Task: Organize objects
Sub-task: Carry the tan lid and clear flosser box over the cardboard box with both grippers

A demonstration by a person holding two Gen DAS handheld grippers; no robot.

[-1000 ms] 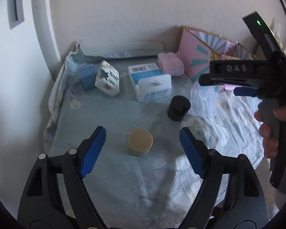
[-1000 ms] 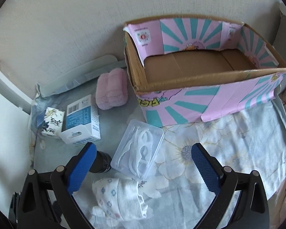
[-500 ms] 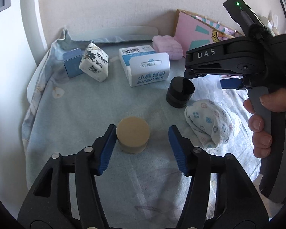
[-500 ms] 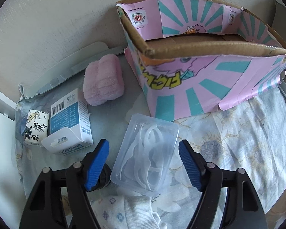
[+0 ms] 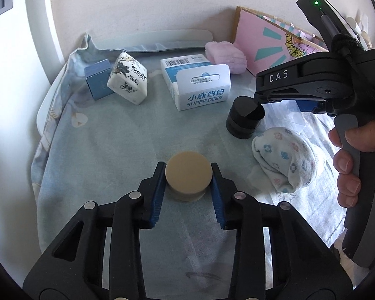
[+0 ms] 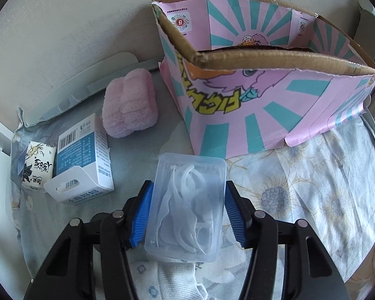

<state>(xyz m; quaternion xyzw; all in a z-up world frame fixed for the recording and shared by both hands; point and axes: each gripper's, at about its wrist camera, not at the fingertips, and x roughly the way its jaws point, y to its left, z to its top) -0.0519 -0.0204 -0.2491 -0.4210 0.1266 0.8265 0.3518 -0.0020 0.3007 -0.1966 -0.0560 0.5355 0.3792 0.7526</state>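
Two grasps: our left gripper (image 5: 188, 178) pinches the tan puck (image 5: 188, 177) mid-table; our right gripper (image 6: 186, 211) clamps the clear floss-pick case (image 6: 187, 206), long axis pointing ahead at the pink box (image 6: 257, 100), nearer our right.

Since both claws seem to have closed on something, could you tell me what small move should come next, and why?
Probably lift both straight up a little. The left claw pinches the tan round container on both sides, and the right claw clamps the clear plastic case. Both items look low on the cloth, and the pink box has tall walls to clear.
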